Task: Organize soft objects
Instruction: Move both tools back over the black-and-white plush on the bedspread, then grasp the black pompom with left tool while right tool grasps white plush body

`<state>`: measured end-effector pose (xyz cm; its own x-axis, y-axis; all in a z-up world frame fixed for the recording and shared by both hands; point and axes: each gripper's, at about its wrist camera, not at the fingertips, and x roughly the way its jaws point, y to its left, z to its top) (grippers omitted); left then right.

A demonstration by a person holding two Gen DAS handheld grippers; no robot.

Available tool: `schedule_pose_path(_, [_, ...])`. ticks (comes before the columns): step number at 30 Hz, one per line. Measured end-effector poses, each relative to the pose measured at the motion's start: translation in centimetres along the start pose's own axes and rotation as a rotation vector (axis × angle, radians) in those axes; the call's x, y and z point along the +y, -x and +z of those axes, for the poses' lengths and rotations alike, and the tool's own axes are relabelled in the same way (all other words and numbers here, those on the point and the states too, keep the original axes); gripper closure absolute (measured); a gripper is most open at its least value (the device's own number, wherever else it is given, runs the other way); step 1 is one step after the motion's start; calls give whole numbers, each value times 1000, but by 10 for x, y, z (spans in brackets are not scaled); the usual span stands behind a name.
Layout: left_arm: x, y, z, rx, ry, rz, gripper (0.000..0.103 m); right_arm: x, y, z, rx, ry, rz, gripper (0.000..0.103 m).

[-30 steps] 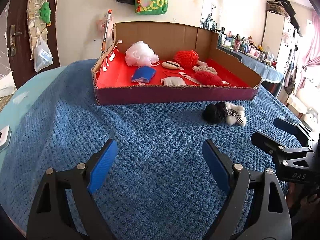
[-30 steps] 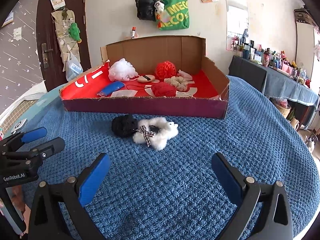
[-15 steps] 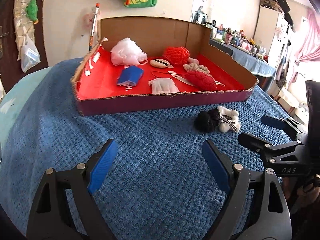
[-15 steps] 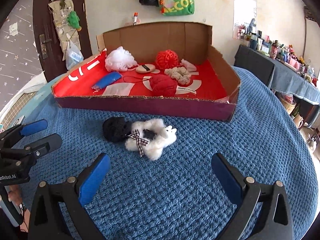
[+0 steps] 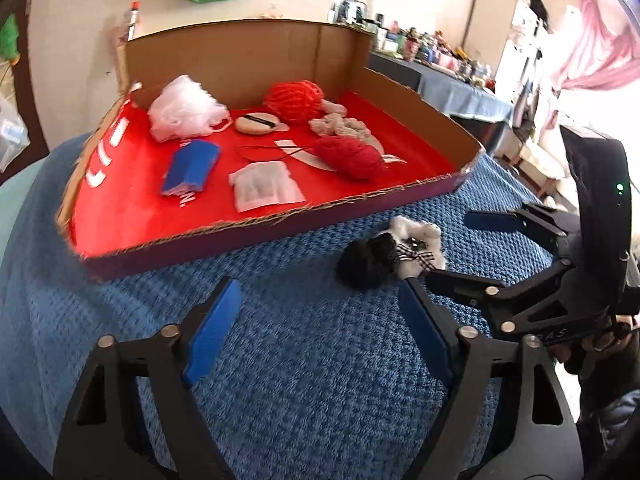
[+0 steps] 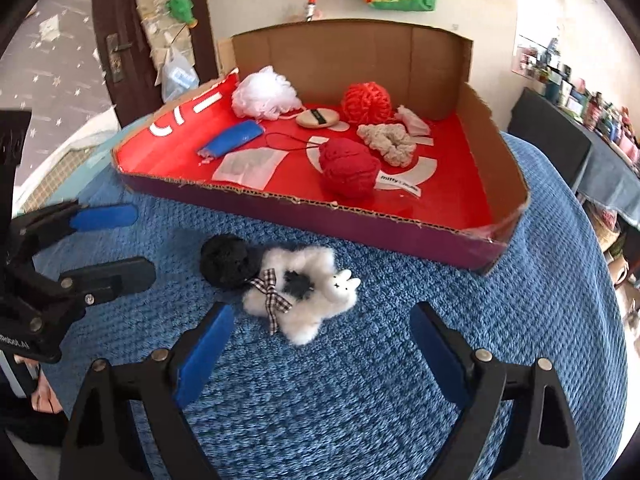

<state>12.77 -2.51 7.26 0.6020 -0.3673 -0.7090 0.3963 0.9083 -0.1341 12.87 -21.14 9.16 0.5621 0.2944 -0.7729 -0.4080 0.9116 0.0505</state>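
Note:
A black fluffy scrunchie [image 6: 226,263] and a white fluffy scrunchie [image 6: 308,294] with a checked bow lie touching on the blue blanket, in front of a red-lined cardboard box [image 6: 400,222]. They also show in the left wrist view: the black one [image 5: 366,264] and the white one [image 5: 420,246]. My right gripper [image 6: 320,344] is open just short of the white scrunchie. My left gripper [image 5: 320,328] is open and empty, left of the black scrunchie. The box holds a white puff [image 6: 264,94], red yarn balls [image 6: 348,168], a beige scrunchie [image 6: 386,142] and a blue item [image 6: 232,142].
The blue knit blanket [image 6: 540,320] covers the round table and falls away at right. The box's tall back wall [image 5: 240,56] stands behind the soft items. A cluttered side table [image 5: 452,80] is at far right, a door [image 6: 120,40] at far left.
Both grippers have moved forward toward the box and the two scrunchies, which now look larger and closer. Both grippers stay open. Nothing has been picked up.

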Motion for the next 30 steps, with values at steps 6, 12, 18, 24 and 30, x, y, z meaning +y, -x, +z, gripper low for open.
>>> schedule_pose_path(6, [-8,-14,7,44,-28,-67,34,-2,-9,3,35,59,30,17])
schedule_pose_path(12, [-13,-34,15,95,-37,-124,46,-3,-15,5,42,93,67,17])
schedule_pose_path(18, [-15,-52,18,137,-39,-173,70,-3,-23,7,38,119,138,39])
schedule_pose_path(24, [-16,-43,17,107,-56,-152,73,-4,-13,6,-7,109,148,60])
schedule_pose_path(30, [-14,-19,13,53,-71,-86,73,0,8,7,-70,72,130,62])
